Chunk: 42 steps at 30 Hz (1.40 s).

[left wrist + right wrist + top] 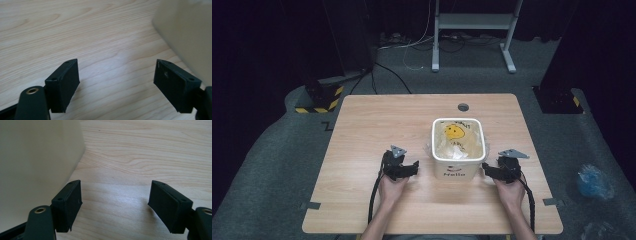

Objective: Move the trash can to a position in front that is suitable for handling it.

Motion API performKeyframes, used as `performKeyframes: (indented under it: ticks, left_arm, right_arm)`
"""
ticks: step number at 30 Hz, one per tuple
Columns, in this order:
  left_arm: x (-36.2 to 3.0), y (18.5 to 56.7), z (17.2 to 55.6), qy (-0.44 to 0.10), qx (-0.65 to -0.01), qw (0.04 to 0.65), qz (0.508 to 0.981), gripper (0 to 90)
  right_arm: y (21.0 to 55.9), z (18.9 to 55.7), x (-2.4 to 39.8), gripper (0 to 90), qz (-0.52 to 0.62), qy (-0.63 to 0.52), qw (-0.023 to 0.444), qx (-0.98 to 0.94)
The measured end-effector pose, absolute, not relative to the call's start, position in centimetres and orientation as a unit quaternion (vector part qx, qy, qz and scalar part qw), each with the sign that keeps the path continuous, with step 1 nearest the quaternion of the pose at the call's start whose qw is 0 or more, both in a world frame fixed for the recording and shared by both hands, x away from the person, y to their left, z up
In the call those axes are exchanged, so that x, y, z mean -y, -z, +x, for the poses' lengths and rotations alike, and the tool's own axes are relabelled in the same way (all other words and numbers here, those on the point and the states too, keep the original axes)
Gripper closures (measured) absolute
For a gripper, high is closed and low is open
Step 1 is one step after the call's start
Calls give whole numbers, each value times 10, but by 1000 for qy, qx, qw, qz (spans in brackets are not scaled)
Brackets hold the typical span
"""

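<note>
A white square bin [456,171] with "Hello" on its front stands on the wooden table [372,125], right of the middle. A clear bag printed with a yellow smiley face [455,132] lines it. My left gripper [414,168] rests low over the table just left of the bin, jaws open over bare wood [116,82]. The bin's wall [190,32] stands beside its right-hand jaw. My right gripper [486,169] sits just right of the bin, open with nothing between its jaws [115,202]. There the bin's wall [37,157] rises close to the left-hand jaw.
A round cable hole [463,107] lies near the table's far edge. On the floor are a blue plastic bag [594,181] at the right, a grey metal frame [472,22] at the back, and a black stand with yellow-black tape [319,97] at the back left.
</note>
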<state>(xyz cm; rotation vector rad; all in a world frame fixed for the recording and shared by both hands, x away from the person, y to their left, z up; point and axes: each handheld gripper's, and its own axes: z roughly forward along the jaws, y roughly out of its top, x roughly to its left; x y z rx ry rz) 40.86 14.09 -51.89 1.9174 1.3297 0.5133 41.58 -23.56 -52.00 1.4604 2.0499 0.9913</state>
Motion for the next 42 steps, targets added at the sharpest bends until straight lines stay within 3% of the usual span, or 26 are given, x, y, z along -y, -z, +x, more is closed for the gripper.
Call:
performKeyframes:
  ticks: [21, 42]
  left_arm:
    - [-111, 520, 410, -192, -500, 375, 757, 219]
    - [-123, 519, 413, -202, -527, 371, 737, 262]
  right_arm:
    - [519, 420, 216, 286, 525, -376, 192, -739]
    - [519, 429, 191, 299, 529, -380, 182, -736]
